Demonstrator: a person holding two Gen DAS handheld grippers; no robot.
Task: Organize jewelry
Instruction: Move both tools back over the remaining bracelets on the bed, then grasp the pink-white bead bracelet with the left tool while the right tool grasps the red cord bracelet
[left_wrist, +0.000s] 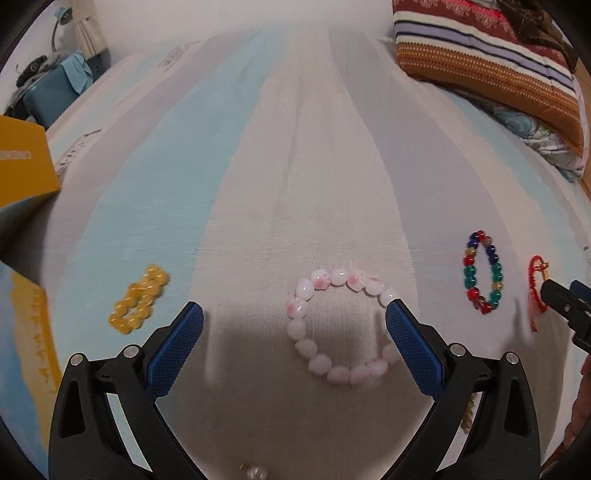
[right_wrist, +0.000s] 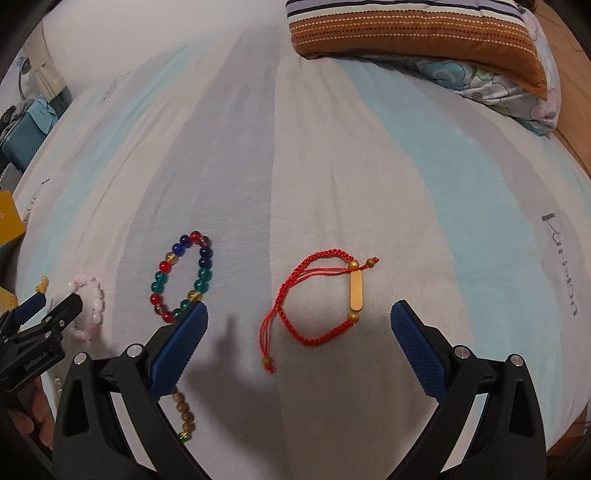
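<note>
A pink-white bead bracelet (left_wrist: 341, 325) lies on the striped bed sheet between the fingers of my open left gripper (left_wrist: 295, 314), nearer the right finger. A yellow bead bracelet (left_wrist: 138, 299) lies to its left, a multicoloured bead bracelet (left_wrist: 482, 273) to its right. In the right wrist view, a red cord bracelet with a gold bar (right_wrist: 325, 299) lies between the fingers of my open right gripper (right_wrist: 299, 314). The multicoloured bracelet (right_wrist: 183, 277) lies just beyond its left finger. The pink bracelet (right_wrist: 90, 306) and the left gripper (right_wrist: 40, 306) show at far left.
A yellow box (left_wrist: 22, 166) stands at the left edge of the bed. Folded striped quilts and a pillow (left_wrist: 487, 62) are piled at the far right. A brown wooden bead string (right_wrist: 183, 413) lies under my right gripper's left finger. A pearl piece (left_wrist: 255, 472) lies near the bottom edge.
</note>
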